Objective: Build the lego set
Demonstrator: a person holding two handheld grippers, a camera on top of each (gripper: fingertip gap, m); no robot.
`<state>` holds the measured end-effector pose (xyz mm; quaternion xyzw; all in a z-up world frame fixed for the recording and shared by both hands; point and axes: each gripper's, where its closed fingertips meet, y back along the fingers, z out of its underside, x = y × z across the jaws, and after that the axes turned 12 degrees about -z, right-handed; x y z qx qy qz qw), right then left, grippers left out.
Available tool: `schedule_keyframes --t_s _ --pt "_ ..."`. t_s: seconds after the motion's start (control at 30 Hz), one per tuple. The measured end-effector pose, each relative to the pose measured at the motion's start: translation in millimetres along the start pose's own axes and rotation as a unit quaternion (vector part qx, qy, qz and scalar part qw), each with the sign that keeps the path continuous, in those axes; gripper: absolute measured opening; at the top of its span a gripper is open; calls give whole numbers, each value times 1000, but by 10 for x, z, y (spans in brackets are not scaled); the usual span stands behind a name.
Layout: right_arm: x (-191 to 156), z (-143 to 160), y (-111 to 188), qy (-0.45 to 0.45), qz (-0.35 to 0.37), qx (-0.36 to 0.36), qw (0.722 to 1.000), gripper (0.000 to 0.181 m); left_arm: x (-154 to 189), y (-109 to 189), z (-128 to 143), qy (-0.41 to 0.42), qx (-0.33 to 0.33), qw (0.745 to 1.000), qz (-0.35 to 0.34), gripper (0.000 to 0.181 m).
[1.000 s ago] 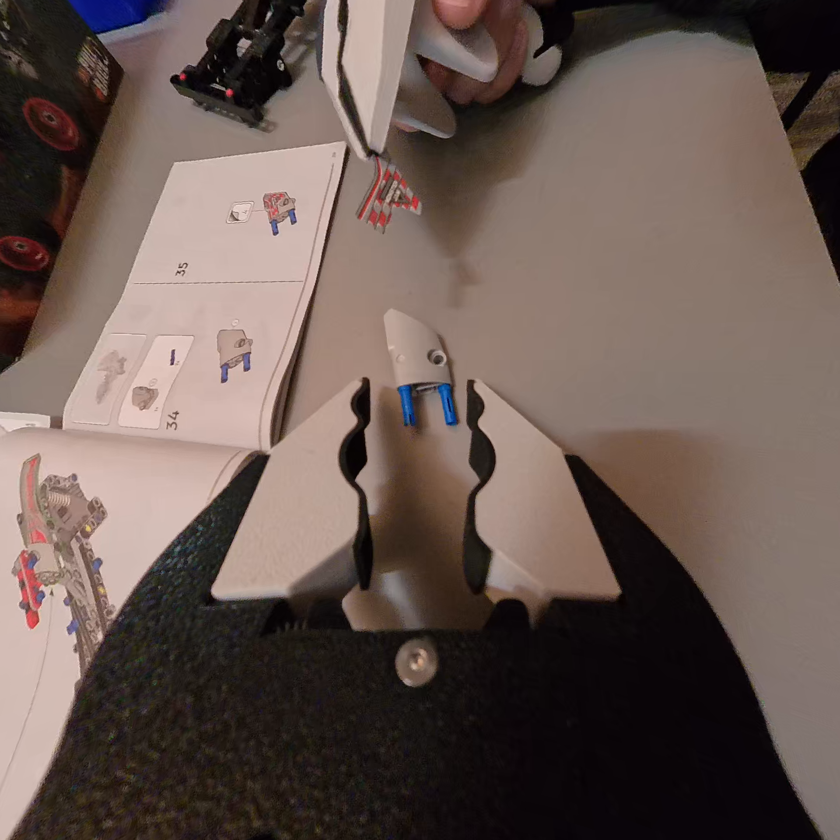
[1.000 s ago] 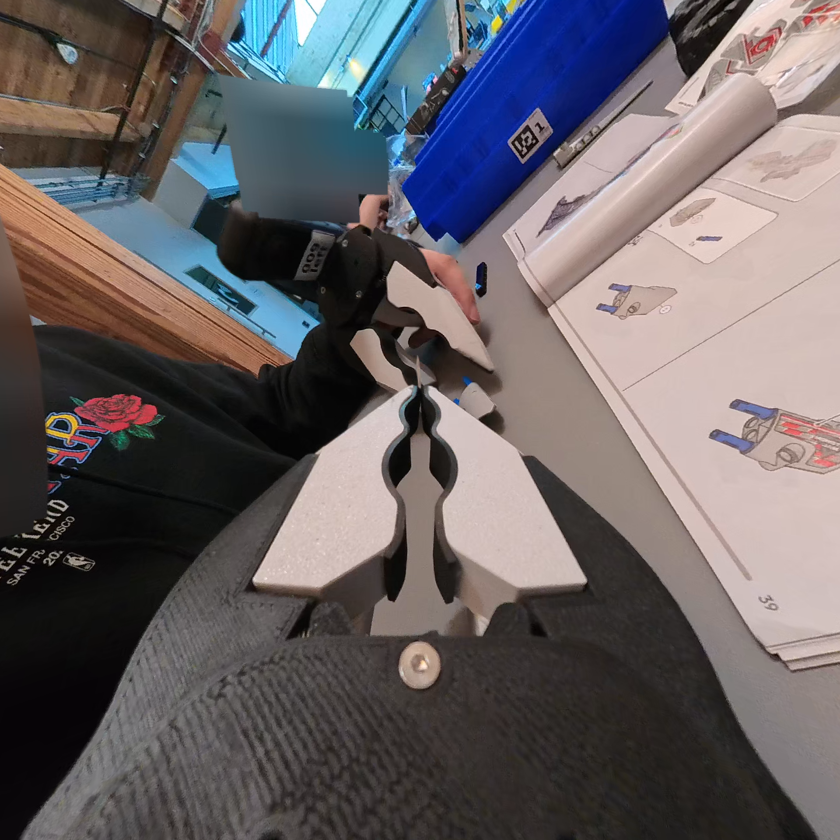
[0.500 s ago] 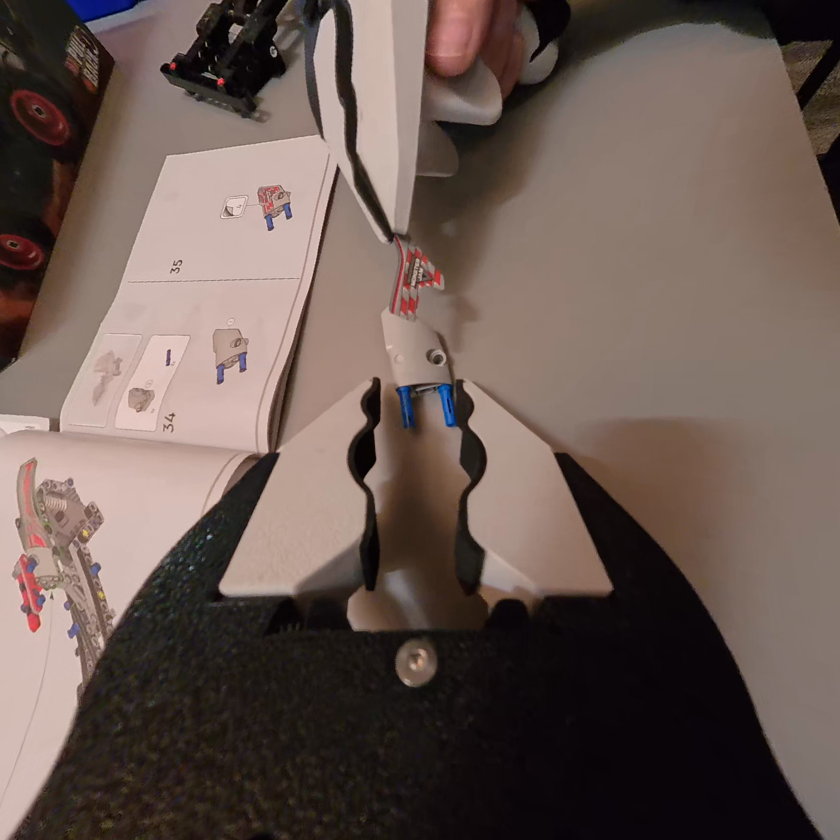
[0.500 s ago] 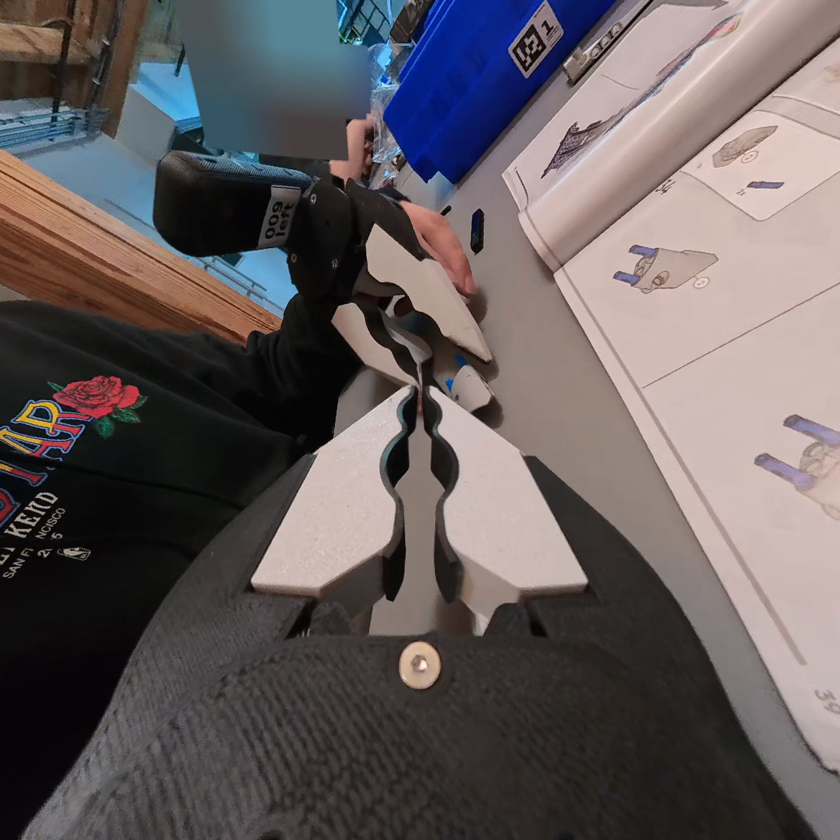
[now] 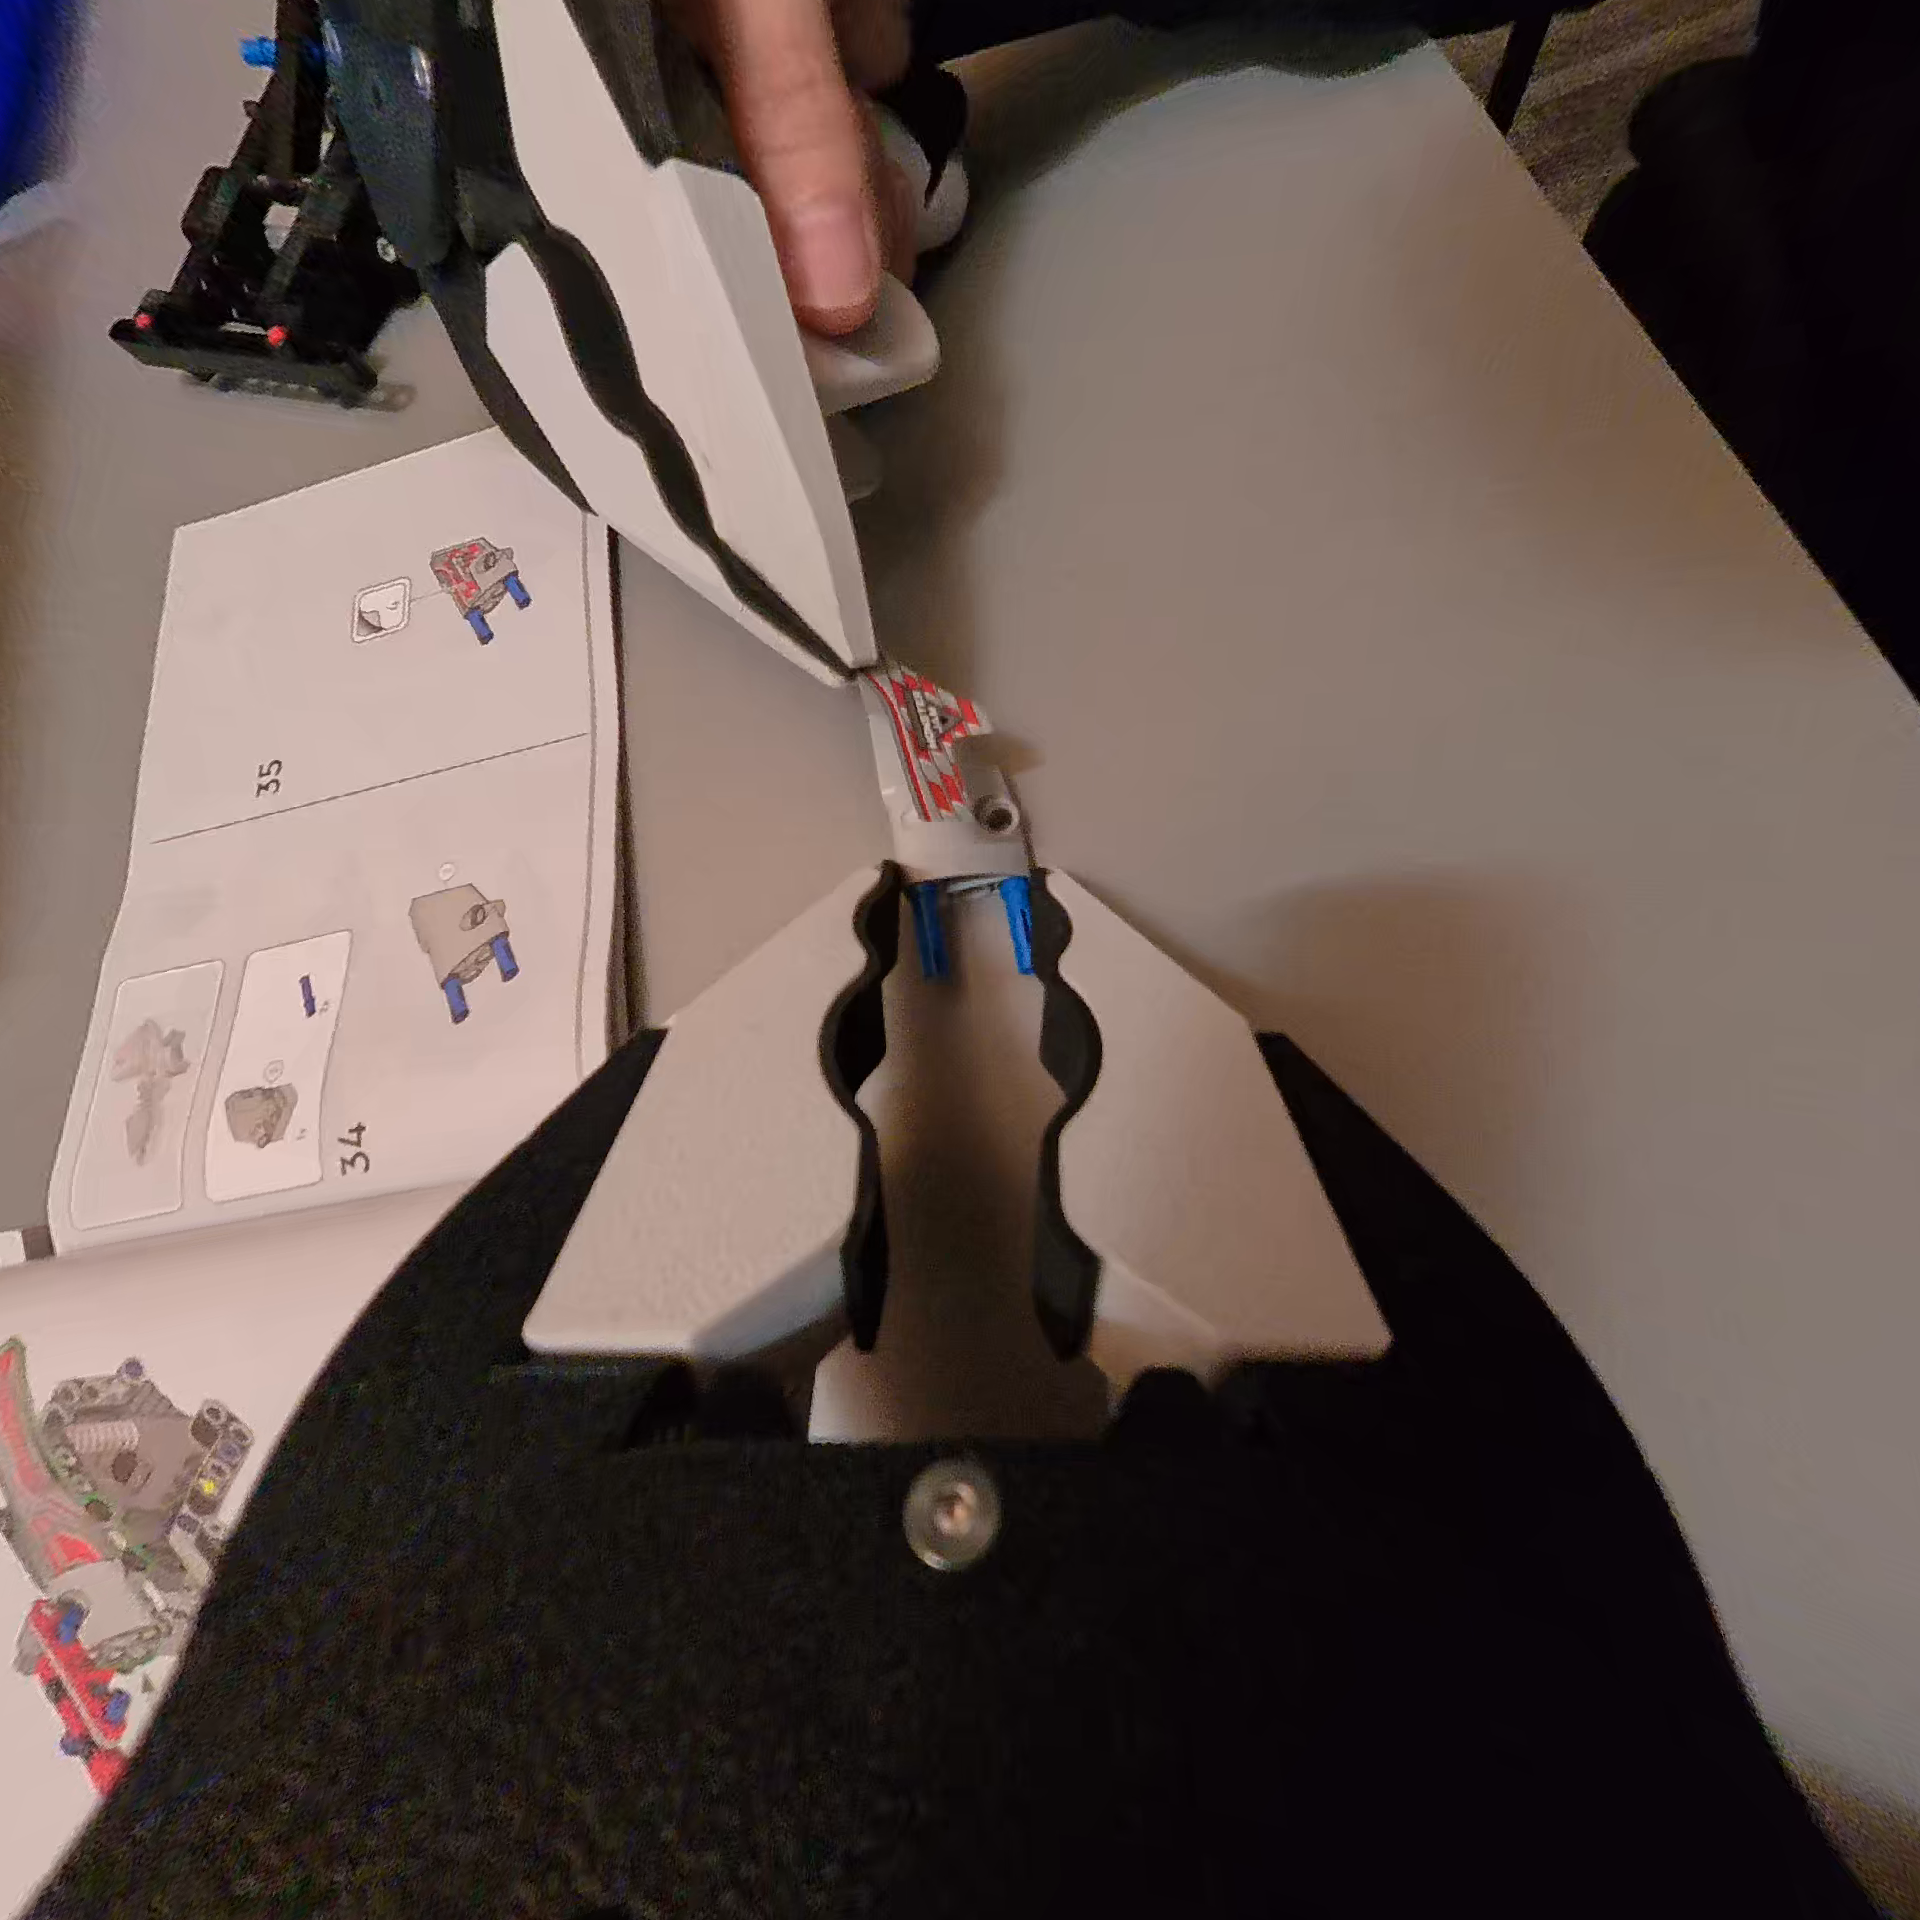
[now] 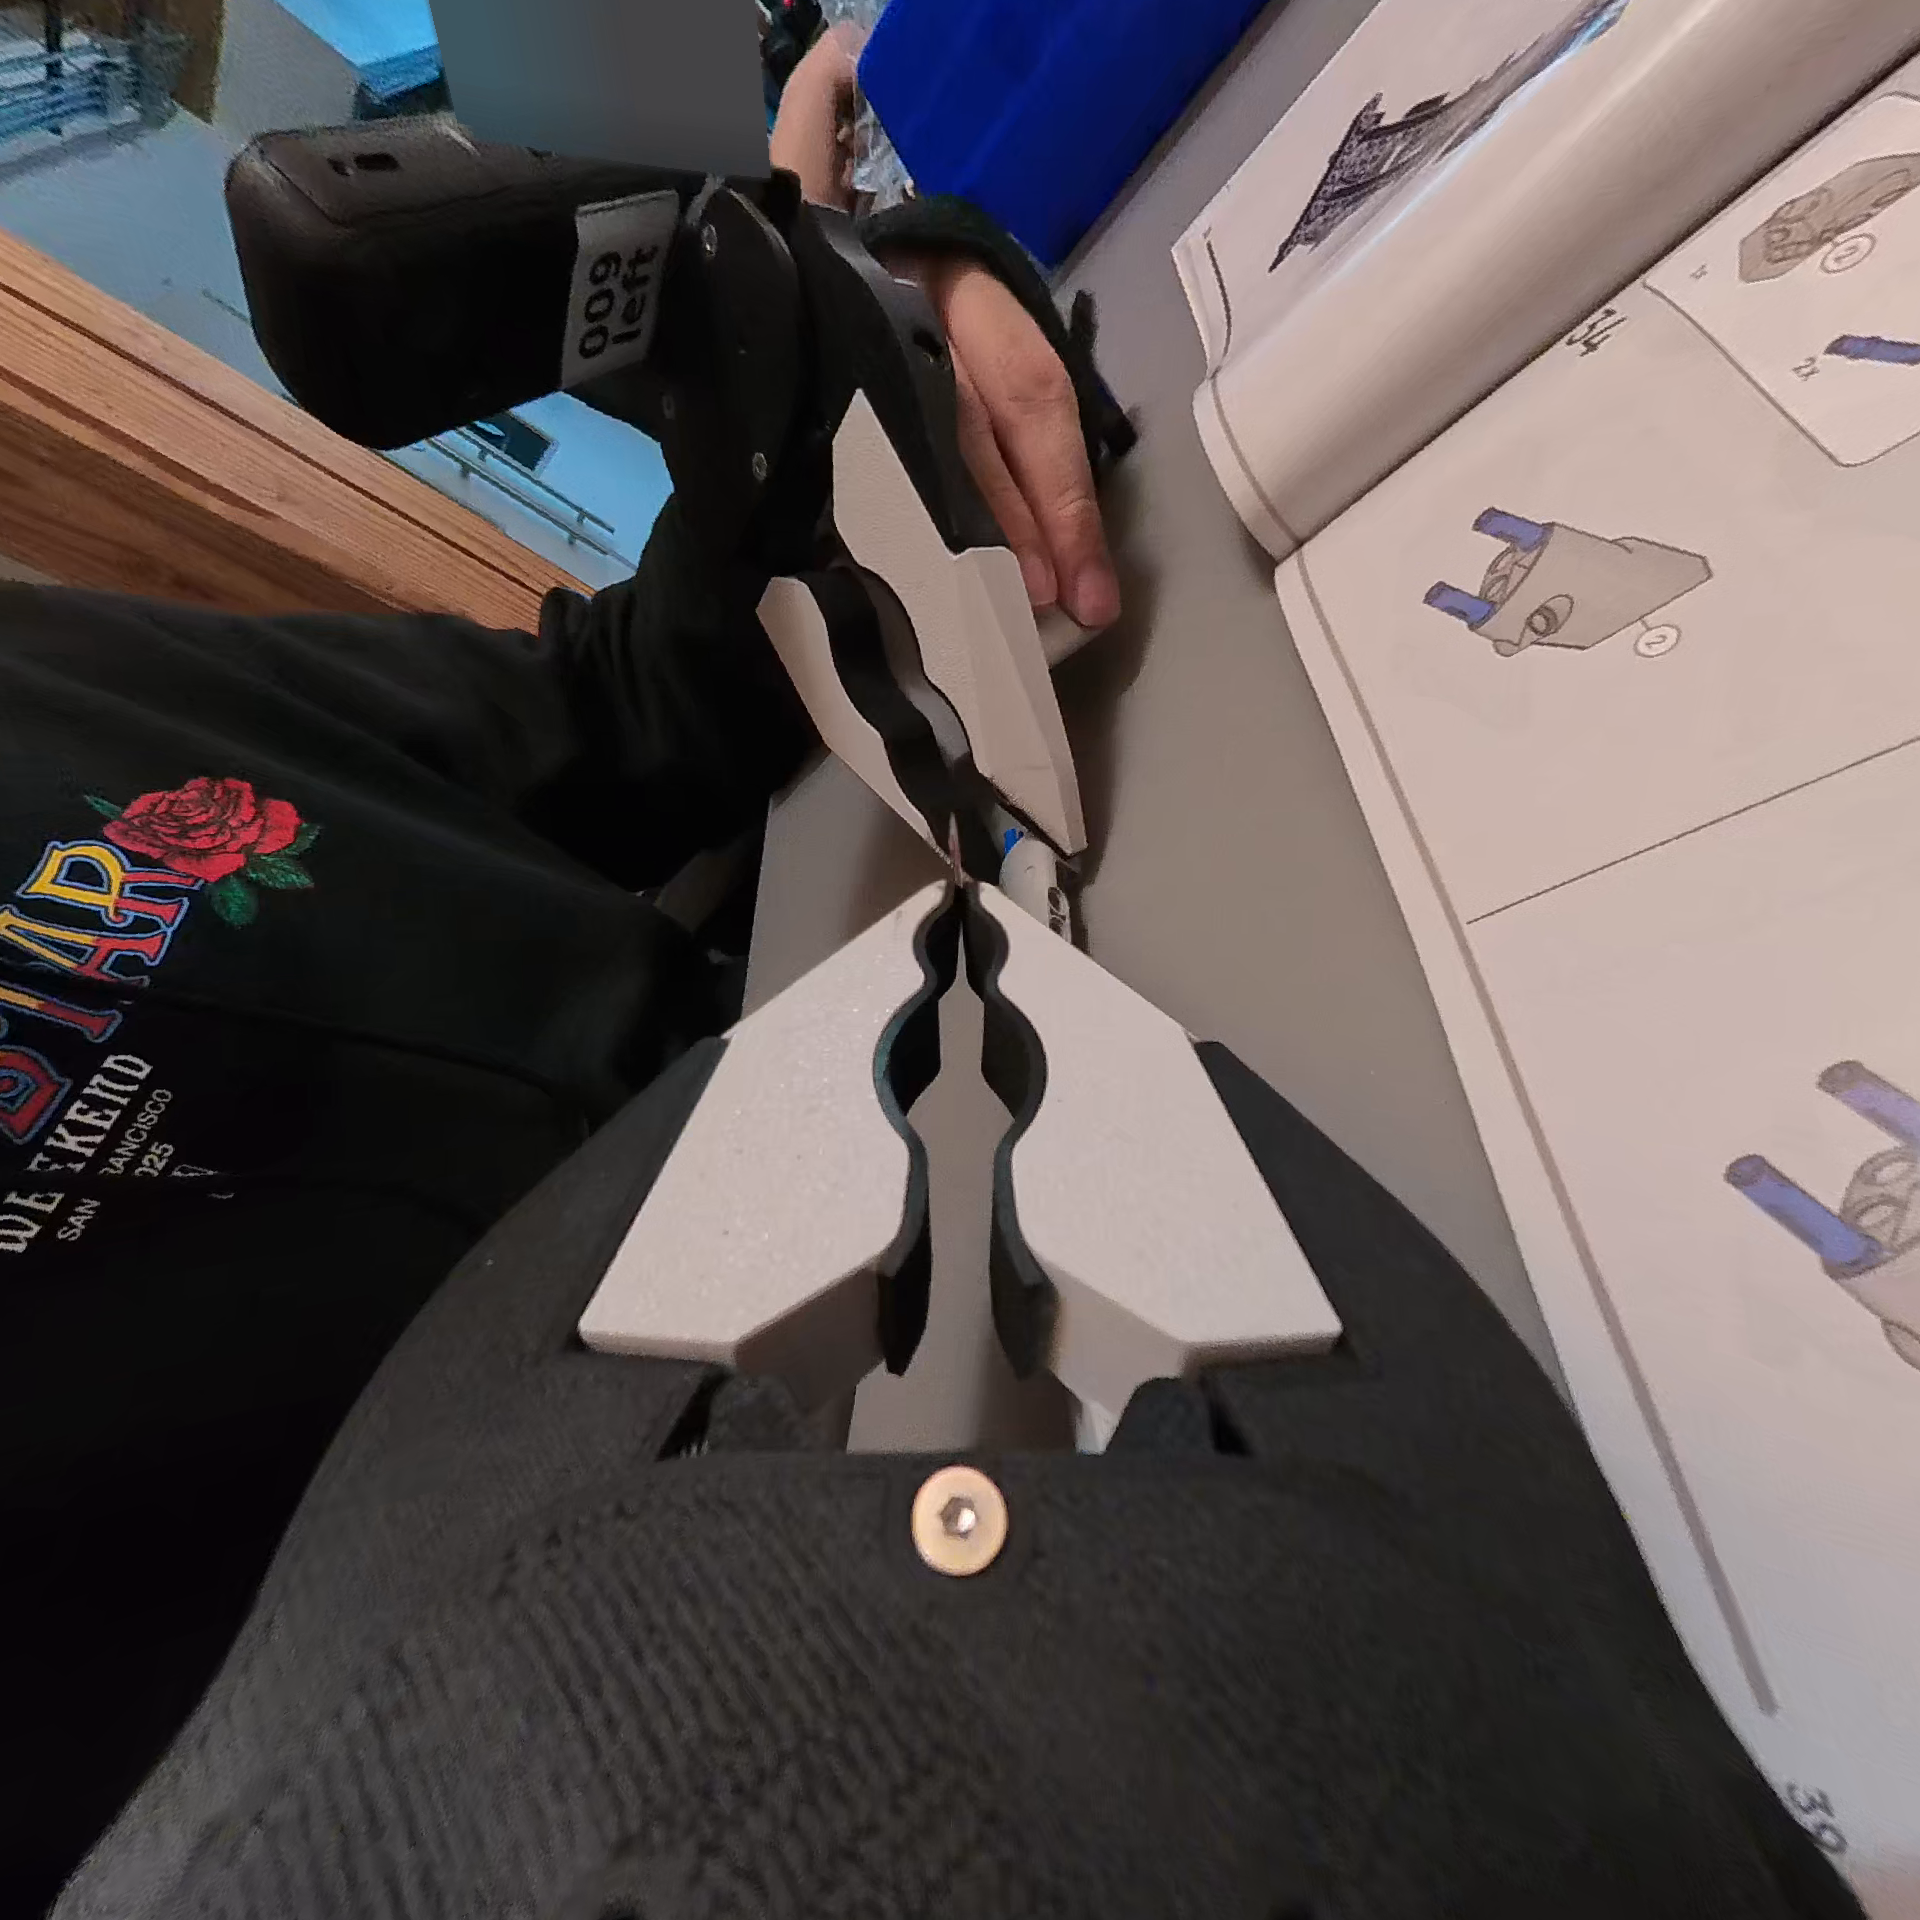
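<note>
A small grey lego panel (image 5: 951, 844) with two blue pins (image 5: 932, 935) lies on the grey table (image 5: 1351, 623). My left gripper (image 5: 966, 883) has its fingertips closed against the sides of the panel's pin end. My right gripper (image 5: 847, 670) comes in from the upper left, shut on the edge of a red-and-grey patterned sticker (image 5: 930, 727). The sticker lies over the panel's far tip. In the right wrist view my right gripper (image 6: 956, 894) pinches the sticker edge-on, and the left gripper (image 6: 1013, 831) and panel (image 6: 1034, 883) sit just beyond it.
An open instruction booklet (image 5: 364, 831) lies left of the panel; it also shows in the right wrist view (image 6: 1558, 727). A black lego chassis (image 5: 270, 270) stands at the far left. A blue bin (image 6: 1039, 94) is at the table's back. The table edge (image 5: 1662, 343) runs along the right. My hands' fingertips stand some 4 cm from each other.
My right gripper has carried the sticker down from the far side onto the panel's tip. My left gripper has moved forward and narrowed its jaws around the panel's pin end.
</note>
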<state>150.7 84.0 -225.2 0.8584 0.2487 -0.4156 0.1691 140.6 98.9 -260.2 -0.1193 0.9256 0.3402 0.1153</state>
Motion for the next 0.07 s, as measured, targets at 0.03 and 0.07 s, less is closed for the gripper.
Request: schedule_keyframes --t_s 0.03,0.07 --pt "2 5 -4 -1 0 -2 1000 0 -8 -2 1 -1 0 1000 -2 21" --pt "11 6 -6 -3 3 -2 1000 0 -18 -5 2 -2 0 1000 -8 22"
